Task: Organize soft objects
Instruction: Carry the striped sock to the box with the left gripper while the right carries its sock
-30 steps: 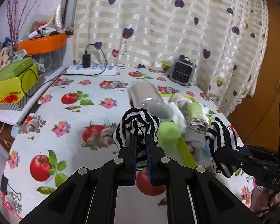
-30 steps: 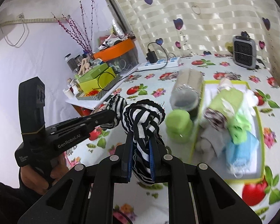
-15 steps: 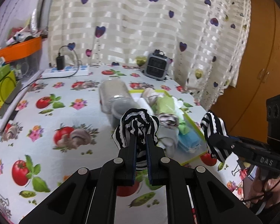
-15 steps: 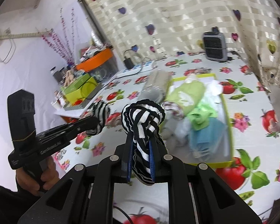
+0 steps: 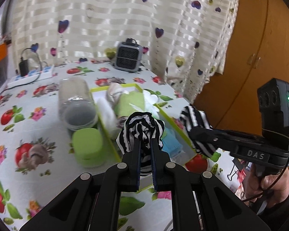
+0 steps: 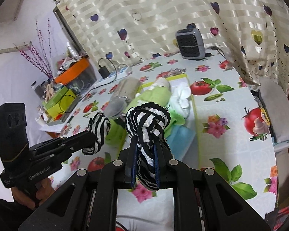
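The desk (image 5: 34, 104), under a tomato-print cloth, carries a lime-rimmed tray (image 6: 195, 104) of soft cloths near its middle, with a clear jar (image 5: 75, 100) lying along the tray's left side and a green lid (image 5: 87, 146) at the jar's mouth. Above the tray's near end, the left tool (image 5: 146, 142) is clamped on one bunch of a black-and-white striped cloth (image 5: 142, 129). The right tool (image 6: 145, 146) is clamped on another striped bunch (image 6: 147, 123).

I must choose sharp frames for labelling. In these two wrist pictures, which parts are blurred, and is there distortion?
Left wrist view: the left gripper and its striped cloth are sharp, while the jar, green lid and tray are smeared. Right wrist view: mostly sharper, though the tray's contents are soft. Both views: fisheye bending, dark corners.
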Available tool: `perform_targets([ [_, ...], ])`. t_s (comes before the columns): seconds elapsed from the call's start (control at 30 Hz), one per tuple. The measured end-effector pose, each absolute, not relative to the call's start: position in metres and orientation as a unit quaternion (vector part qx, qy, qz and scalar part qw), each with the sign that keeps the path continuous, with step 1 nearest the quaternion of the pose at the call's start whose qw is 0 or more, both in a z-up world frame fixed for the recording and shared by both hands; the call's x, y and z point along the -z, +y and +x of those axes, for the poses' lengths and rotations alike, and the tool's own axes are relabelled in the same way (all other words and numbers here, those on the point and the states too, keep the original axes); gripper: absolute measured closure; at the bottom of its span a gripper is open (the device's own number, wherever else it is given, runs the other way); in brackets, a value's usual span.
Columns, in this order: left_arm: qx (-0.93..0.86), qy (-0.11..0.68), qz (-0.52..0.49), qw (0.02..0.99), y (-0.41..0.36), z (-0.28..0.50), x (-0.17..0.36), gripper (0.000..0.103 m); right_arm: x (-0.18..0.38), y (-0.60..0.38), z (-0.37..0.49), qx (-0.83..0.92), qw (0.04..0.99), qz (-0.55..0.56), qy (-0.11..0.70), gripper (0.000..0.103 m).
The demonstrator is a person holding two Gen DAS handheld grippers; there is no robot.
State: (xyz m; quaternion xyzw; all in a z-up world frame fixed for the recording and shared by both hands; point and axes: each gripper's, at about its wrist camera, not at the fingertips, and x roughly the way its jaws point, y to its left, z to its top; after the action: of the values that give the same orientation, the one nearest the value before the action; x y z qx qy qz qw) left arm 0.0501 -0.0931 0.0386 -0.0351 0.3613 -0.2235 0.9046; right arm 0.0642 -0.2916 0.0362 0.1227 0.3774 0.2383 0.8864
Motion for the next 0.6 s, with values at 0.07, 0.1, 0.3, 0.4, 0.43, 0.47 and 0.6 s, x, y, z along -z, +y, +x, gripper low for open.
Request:
perform_targets([
  [0.07, 0.230, 0.368, -0.034, 0.900, -0.098, 0.055, -0.034, 0.094, -0.032, -0.292, 0.069, -0.233, 0.887, 0.119, 0.382, 0.088],
  [0.1, 0.232, 0.371, -0.034, 0.899, -0.100, 0.058, -0.031, 0.094, -0.029, -0.292, 0.072, -0.227, 0.888, 0.115, 0.384, 0.088],
  [0.3, 0.242, 0.396, -0.026, 0.885, -0.112, 0.070, -0.013, 0.094, -0.008, -0.288, 0.086, -0.204, 0.885, 0.096, 0.407, 0.088],
  [0.4, 0.246, 0.405, -0.022, 0.880, -0.117, 0.076, -0.006, 0.094, 0.001, -0.286, 0.090, -0.198, 0.883, 0.087, 0.417, 0.087],
  [0.43, 0.248, 0.409, -0.021, 0.878, -0.118, 0.078, -0.004, 0.094, 0.003, -0.285, 0.090, -0.196, 0.882, 0.083, 0.420, 0.087],
  [0.47, 0.248, 0.414, -0.020, 0.876, -0.119, 0.081, -0.001, 0.094, 0.006, -0.284, 0.092, -0.196, 0.879, 0.078, 0.427, 0.087],
  [0.6, 0.255, 0.428, -0.022, 0.867, -0.121, 0.086, 0.008, 0.090, 0.013, -0.281, 0.093, -0.198, 0.873, 0.059, 0.442, 0.079],
])
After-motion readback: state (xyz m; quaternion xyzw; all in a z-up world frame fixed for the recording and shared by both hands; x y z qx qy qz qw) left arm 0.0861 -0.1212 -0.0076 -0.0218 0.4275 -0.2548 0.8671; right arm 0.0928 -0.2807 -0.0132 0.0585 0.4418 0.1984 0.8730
